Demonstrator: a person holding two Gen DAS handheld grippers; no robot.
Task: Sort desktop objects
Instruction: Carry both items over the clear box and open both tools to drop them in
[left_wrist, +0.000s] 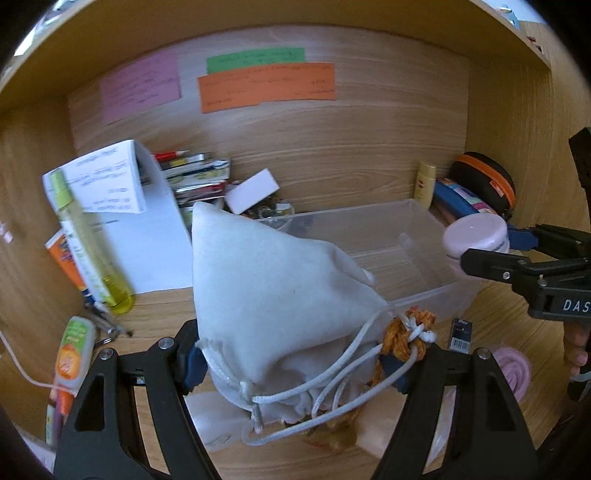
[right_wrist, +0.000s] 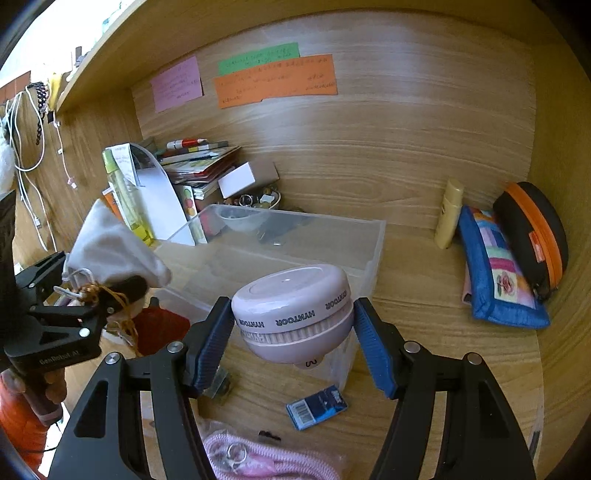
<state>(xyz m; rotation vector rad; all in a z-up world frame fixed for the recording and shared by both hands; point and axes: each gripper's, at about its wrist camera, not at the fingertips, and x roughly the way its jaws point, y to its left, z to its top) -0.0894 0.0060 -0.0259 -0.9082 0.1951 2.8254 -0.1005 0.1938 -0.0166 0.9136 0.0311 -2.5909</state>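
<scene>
Closest to the lens in the left wrist view, a white drawstring pouch is pinched at its gathered neck by the left gripper. The jaws are set fairly wide and pressed against the bunched cloth, with white cord and an orange tassel spilling out by the right-hand finger. The pouch's long axis is pointed up and away from the jaws, tip leaning toward the back wall.

Moving right, a clear plastic bin is seen just behind and to the right of the pouch, long side running across the desk, apparently empty inside as far as can be told. So the bin lies ahead and slightly right of the left jaws; probably only a short carry forward is needed.

Further right, a pale pink round jar is clamped by the right gripper; about half open, blue pads on both sides of the jar's ribbed band. It is held over the near edge of the bin, so that hand looks the nearer of the two to a drop.

Down on the desk, a small blue barcoded packet and a pink zipper pouch are left unsorted, near the right jaws.
</scene>
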